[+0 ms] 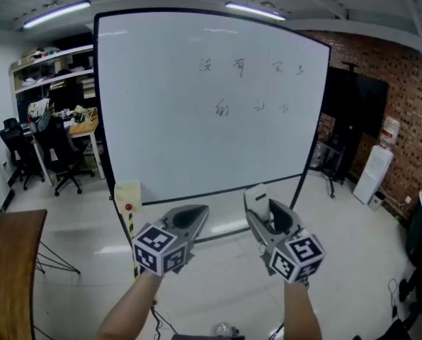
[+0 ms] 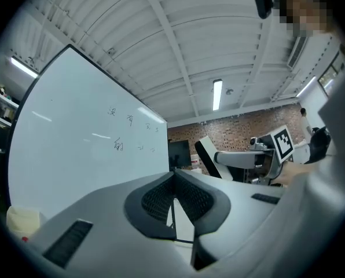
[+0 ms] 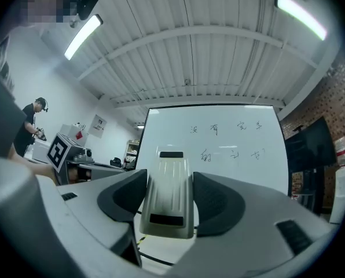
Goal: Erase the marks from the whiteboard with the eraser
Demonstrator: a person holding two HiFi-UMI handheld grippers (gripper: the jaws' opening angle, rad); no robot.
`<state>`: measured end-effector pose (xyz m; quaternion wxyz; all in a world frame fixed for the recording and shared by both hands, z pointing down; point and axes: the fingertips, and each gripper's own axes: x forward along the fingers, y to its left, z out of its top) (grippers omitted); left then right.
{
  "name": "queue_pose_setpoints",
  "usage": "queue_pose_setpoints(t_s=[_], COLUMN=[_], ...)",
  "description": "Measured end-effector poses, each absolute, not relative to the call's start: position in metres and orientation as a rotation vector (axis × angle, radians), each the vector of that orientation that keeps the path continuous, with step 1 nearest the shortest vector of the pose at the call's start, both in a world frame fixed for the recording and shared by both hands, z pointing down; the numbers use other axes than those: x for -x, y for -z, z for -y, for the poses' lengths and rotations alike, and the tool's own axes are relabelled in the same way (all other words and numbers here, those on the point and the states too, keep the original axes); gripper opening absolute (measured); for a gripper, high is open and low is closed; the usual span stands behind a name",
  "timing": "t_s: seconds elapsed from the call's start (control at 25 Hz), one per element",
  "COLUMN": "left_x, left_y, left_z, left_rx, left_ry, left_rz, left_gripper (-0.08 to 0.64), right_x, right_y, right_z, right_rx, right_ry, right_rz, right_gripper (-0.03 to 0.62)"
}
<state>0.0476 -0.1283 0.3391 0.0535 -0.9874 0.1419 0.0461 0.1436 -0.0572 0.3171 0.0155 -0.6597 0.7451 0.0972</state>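
- My left claw [image 1: 190, 219] was shut and empty, low before the whiteboard [image 1: 161, 126].
- My right claw [image 1: 269, 217] clamped the eraser [image 1: 255, 197], well short of the board.
- Marks [image 1: 252, 85] sat upper right, unerased. I judged this the approach step; next: raise the eraser and press it there.

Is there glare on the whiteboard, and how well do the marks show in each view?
Head view: the whiteboard bows from lens distortion, with little glare; marks thin, illegible. Left gripper view: strong fisheye, dark corners, board oblique, marks tiny. Right gripper view: marks clearest; the near eraser looks slightly soft.
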Motion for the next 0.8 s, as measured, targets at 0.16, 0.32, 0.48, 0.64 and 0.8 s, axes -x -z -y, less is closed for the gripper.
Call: queue_pose_setpoints(t_s=[0.16,0.32,0.48,0.64,0.8], left_x=[-0.089,-0.115,-0.135,-0.142,-0.142], left_y=[-0.327,-0.312,-0.296,-0.277,-0.257], left_z=[0.181,0.227,0.264,0.297,0.331], left_rx=[2.972,2.948,2.912,2.875,2.828], left_ry=[-0.143,-0.166,-0.150,-0.149,-0.169], left_rz=[-0.521,-0.637,-0.701,-0.746,-0.780], left_gripper=[0.003,0.003,0.003,0.003,0.003], right_x=[-0.188,-0.219,-0.239,-0.243,-0.241], right_y=[-0.302,-0.285,-0.270,-0.254,-0.236], right_z=[0.114,0.162,0.202,0.238,0.273], right_rx=[1.985,1.916,1.839,1.789,1.777], right_ry=[-0.334,-0.347,-0.380,-0.415,-0.465], right_rz=[-2.385,-2.441,-2.483,-2.516,-2.510], right_gripper=[0.250,0.250,0.250,0.250,0.250])
